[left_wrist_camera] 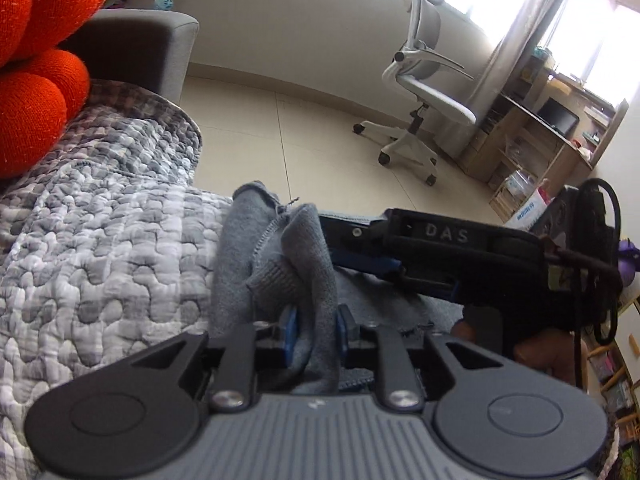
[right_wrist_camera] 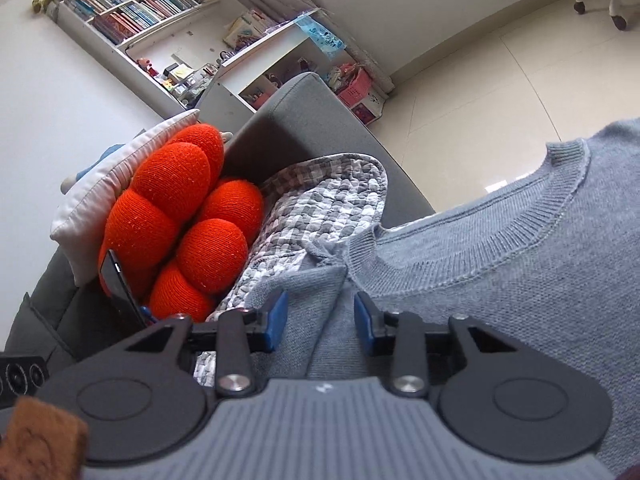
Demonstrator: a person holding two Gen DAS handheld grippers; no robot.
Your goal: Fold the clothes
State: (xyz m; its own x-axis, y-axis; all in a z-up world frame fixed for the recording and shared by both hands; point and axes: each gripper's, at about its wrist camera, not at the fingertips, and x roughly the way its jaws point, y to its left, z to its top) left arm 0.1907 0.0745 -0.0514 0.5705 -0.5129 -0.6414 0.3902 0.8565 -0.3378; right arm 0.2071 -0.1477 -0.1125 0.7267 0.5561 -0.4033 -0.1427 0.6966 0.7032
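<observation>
pinching bunched grey sweater (left_wrist_camera: 308, 280) in left gripper (left_wrist_camera: 316, 334); right gripper (right_wrist_camera: 322, 320) straddles it.

Sweater (right_wrist_camera: 500, 280) runs off right and bottom edges in right wrist view; lower part hidden behind hand-held gripper body. In left wrist view, left hand-held gripper (left_wrist_camera: 314, 334) pads mostly buried in bunched knit. Cushion (left_wrist_camera: 36, 64) cut by left edge. Bookshelf (right_wrist_camera: 136, 8) titles too small to read.
</observation>
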